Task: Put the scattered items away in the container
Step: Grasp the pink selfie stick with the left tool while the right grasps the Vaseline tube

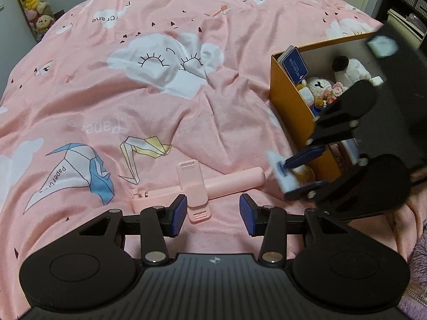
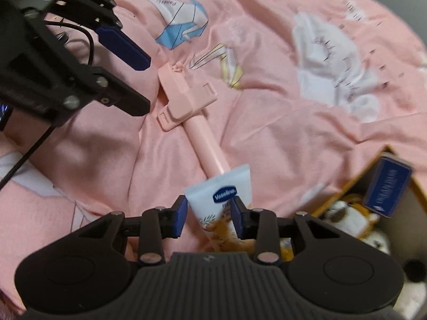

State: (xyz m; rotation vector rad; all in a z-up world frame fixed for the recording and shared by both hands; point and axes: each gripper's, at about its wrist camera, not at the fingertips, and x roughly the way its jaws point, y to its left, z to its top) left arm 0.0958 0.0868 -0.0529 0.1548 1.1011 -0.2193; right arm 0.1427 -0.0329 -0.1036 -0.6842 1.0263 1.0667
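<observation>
A pink selfie stick [image 1: 197,184] with a phone clamp lies on the pink bedspread just ahead of my left gripper [image 1: 213,214], which is open and empty; the stick also shows in the right wrist view [image 2: 192,112]. My right gripper [image 2: 208,217] is shut on a white Vaseline tube [image 2: 221,200] and holds it above the bed, beside the orange box [image 2: 347,186]. In the left wrist view the right gripper [image 1: 301,170] holds the tube [image 1: 283,176] at the near corner of the orange box [image 1: 291,106]. My left gripper appears in the right wrist view [image 2: 128,80].
The box holds a blue card box [image 1: 295,65], plush toys [image 1: 349,69] and small crochet items [image 1: 317,88]. Dark shelving [image 1: 408,8] stands at the far right. A tube of plush toys [image 1: 33,2] stands at the far left. A purple fuzzy fabric [image 1: 419,266] lies at the near right.
</observation>
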